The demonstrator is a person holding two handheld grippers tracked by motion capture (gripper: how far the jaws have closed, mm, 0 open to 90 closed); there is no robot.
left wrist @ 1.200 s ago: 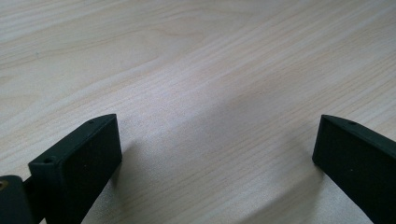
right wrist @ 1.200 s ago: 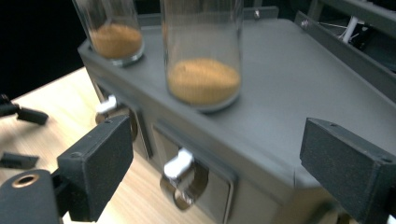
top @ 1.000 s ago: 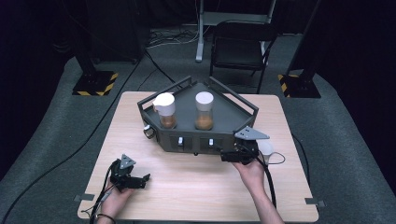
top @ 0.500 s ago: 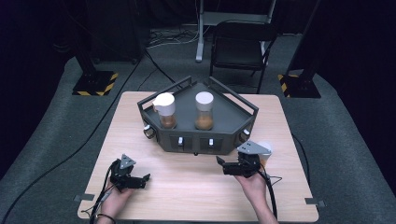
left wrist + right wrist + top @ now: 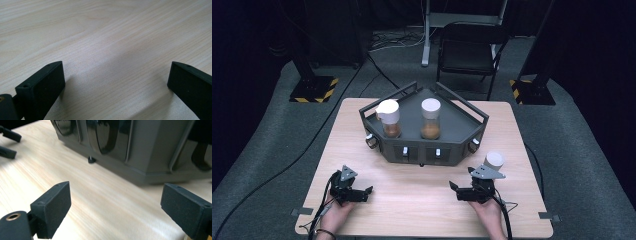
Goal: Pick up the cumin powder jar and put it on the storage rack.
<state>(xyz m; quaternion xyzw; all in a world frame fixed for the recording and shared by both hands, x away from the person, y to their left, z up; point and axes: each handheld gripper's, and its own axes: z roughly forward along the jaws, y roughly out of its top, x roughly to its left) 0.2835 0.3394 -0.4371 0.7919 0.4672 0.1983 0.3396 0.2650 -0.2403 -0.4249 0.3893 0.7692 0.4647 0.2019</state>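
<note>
A dark grey angular machine (image 5: 452, 127) stands at the middle of the wooden table (image 5: 412, 200). Two jars of brown powder stand on its top: the left jar (image 5: 388, 119) and the right jar (image 5: 430, 119), both with white lids. My left gripper (image 5: 366, 193) lies low near the front left, jaws pointing right, open over bare wood (image 5: 115, 82). My right gripper (image 5: 455, 190) sits low at the front right, jaws pointing left, open and holding nothing (image 5: 115, 207). Its view shows the machine's front wall (image 5: 150, 152) close ahead.
A small white round cap or pot (image 5: 493, 160) stands on the table just behind my right gripper. A black chair (image 5: 469, 50) stands beyond the table's far edge. Knobs and switches line the machine's front face (image 5: 422, 152). Bare wood lies between the two grippers.
My right gripper has come down and back from the machine's front right corner to just above the table near its front edge. The left gripper has stayed put.
</note>
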